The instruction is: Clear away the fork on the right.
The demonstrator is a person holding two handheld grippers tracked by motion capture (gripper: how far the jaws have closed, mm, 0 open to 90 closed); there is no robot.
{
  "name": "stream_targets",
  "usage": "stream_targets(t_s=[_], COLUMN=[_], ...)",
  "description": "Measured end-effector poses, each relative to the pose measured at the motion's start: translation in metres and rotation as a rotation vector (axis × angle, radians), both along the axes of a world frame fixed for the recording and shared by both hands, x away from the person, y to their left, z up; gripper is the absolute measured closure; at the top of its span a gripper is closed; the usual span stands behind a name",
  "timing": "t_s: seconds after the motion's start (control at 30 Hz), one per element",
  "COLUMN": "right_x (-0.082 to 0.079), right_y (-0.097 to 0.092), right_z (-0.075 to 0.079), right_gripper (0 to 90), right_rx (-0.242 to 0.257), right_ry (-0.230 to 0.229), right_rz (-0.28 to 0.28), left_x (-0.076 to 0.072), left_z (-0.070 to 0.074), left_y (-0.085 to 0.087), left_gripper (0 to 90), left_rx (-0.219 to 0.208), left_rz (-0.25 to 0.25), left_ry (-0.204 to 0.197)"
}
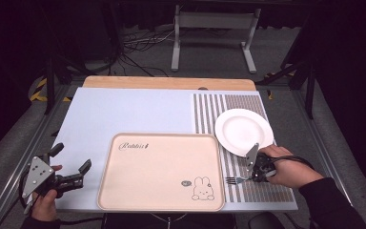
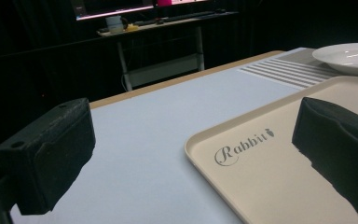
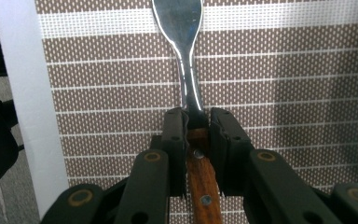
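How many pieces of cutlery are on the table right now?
1: a metal fork with a wooden handle, low over the brown striped placemat just right of the beige rabbit tray, clamped in the right claw. None visible elsewhere.

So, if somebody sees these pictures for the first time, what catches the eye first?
Probably the large beige tray with a rabbit drawing, lying in the middle of the table near its front edge. Right of it, on the striped placemat, the right tongs are shut on a wooden-handled fork, just in front of an empty white plate. The left tongs are open at the tray's left side, holding nothing.
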State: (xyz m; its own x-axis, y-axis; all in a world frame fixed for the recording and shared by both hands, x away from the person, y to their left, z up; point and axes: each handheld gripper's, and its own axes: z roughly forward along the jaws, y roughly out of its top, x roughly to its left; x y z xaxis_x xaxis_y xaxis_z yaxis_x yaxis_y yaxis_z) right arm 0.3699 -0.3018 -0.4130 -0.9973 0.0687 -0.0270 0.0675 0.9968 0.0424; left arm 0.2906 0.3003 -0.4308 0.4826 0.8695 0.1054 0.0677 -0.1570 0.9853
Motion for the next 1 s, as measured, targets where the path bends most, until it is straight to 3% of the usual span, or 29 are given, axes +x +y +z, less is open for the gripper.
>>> stream_targets(t_s=[0.4, 1.0], right_x=[-0.002, -0.005], right_y=[0.001, 0.005], right_z=[0.001, 0.044], right_gripper=[78.9, 78.8], right_rx=[0.000, 0.075], right_ry=[-0.009, -0.103], right_rz=[0.046, 0.039], left_x=[0.000, 0.000], left_z=[0.000, 0.000], left_y=[0.001, 0.000], left_gripper=[0.0, 0.0], left_rx=[-0.001, -0.001], left_rz=[0.001, 0.001], left_ry=[-0.001, -0.001])
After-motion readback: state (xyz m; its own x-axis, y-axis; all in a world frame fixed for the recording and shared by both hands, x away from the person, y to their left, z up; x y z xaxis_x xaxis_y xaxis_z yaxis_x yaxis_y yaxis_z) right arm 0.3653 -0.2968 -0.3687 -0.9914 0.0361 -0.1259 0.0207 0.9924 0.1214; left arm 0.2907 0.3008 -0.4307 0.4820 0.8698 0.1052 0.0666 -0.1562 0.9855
